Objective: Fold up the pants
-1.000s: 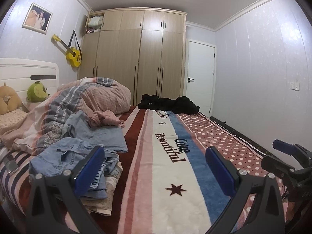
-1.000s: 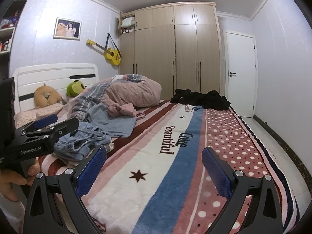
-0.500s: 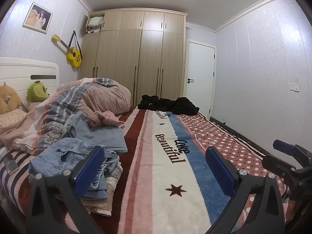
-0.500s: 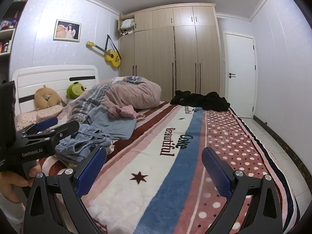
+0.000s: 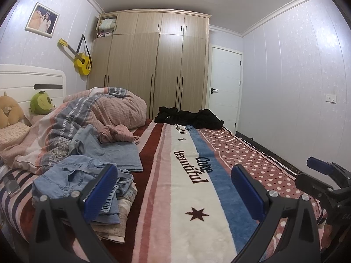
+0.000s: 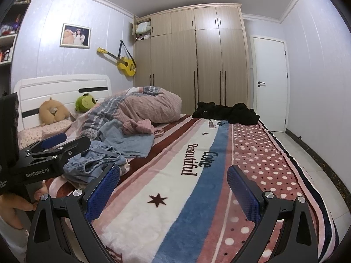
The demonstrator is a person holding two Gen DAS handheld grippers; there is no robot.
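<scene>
Black pants [image 5: 188, 118] lie crumpled at the far end of the striped bed blanket [image 5: 188, 197]; they also show in the right wrist view [image 6: 228, 112]. My left gripper [image 5: 173, 188] is open and empty, held above the near part of the bed. My right gripper [image 6: 173, 188] is open and empty, also above the near bed. The right gripper also shows at the right edge of the left wrist view [image 5: 324, 175]. The left gripper shows at the left of the right wrist view [image 6: 52, 153]. Both are far from the pants.
A heap of denim clothes [image 5: 74, 179] lies near left, with a blue garment [image 5: 109, 149] and a bundled quilt [image 5: 105, 109] behind. Plush toys [image 5: 41, 103] sit by the headboard. A wardrobe [image 5: 158, 65] and white door [image 5: 223, 87] stand beyond the bed.
Both views have shifted only slightly; the right wrist view has dipped a little. Both grippers stay open and empty.
</scene>
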